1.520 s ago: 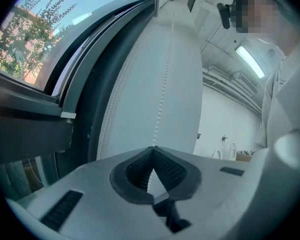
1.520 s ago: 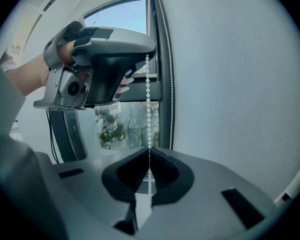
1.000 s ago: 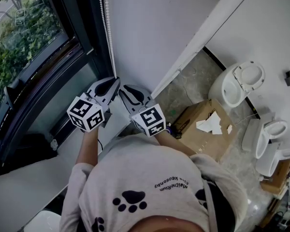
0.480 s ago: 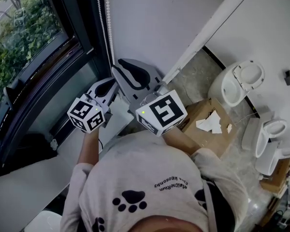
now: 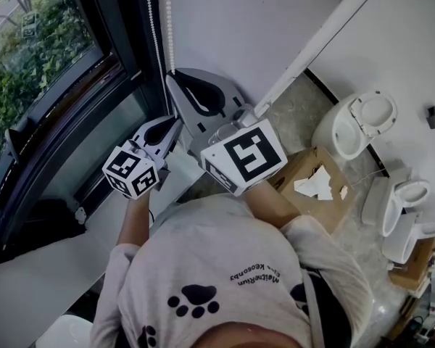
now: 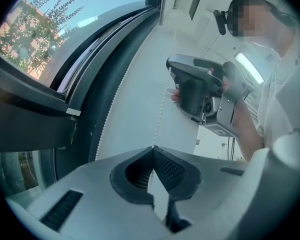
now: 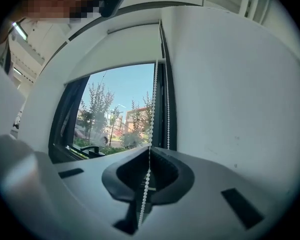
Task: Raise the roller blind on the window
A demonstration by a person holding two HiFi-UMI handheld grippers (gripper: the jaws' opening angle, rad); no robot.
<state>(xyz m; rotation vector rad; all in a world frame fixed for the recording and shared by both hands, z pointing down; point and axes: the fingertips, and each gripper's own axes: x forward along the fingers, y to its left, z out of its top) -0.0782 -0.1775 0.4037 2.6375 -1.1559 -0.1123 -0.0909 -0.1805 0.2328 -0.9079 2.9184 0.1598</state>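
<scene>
Left tongs (image 6: 152, 148) and right tongs (image 7: 151, 148) both clamp the bead chain (image 7: 154, 99): light, limp, beads resist slipping; grab high.

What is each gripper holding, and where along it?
Both pinch the blind's bead chain at their tips: the right gripper higher up, the left gripper lower down.
</scene>
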